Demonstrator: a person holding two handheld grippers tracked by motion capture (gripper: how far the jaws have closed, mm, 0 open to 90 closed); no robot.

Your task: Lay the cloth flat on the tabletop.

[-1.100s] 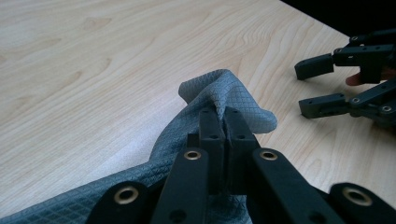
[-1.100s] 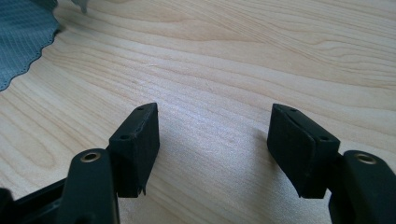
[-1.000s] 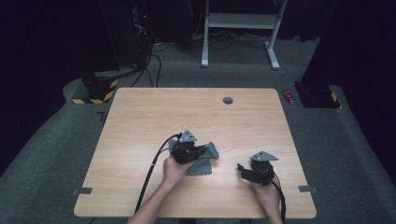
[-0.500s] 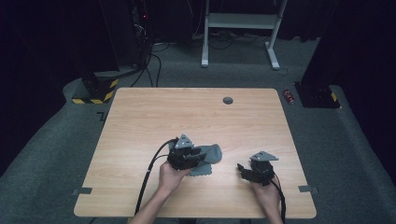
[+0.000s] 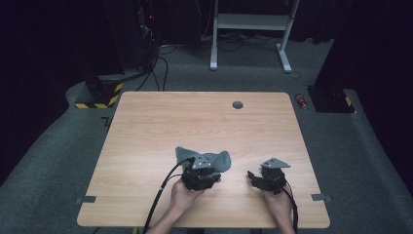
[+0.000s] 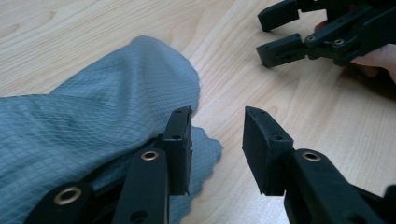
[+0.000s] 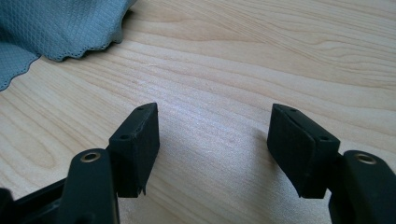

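A grey-blue cloth (image 5: 207, 159) with a fine grid weave and a scalloped edge lies rumpled on the near middle of the pale wooden worktop (image 5: 146, 131), humped in soft folds with two corners sticking out left and right, its hem spread flat on the wood.

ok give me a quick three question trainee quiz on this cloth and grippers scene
1. True or false: the left gripper is clamped on the grey cloth.
2. What lies between the right gripper jaws? A) cloth B) bare table C) a bottle
3. In the high view, on which side of the right gripper does the cloth lie?

Key:
1. False: its jaws have just been opening and stand apart, the cloth beside and under one jaw, not pinched.
2. B
3. To its left, in front of the left gripper.
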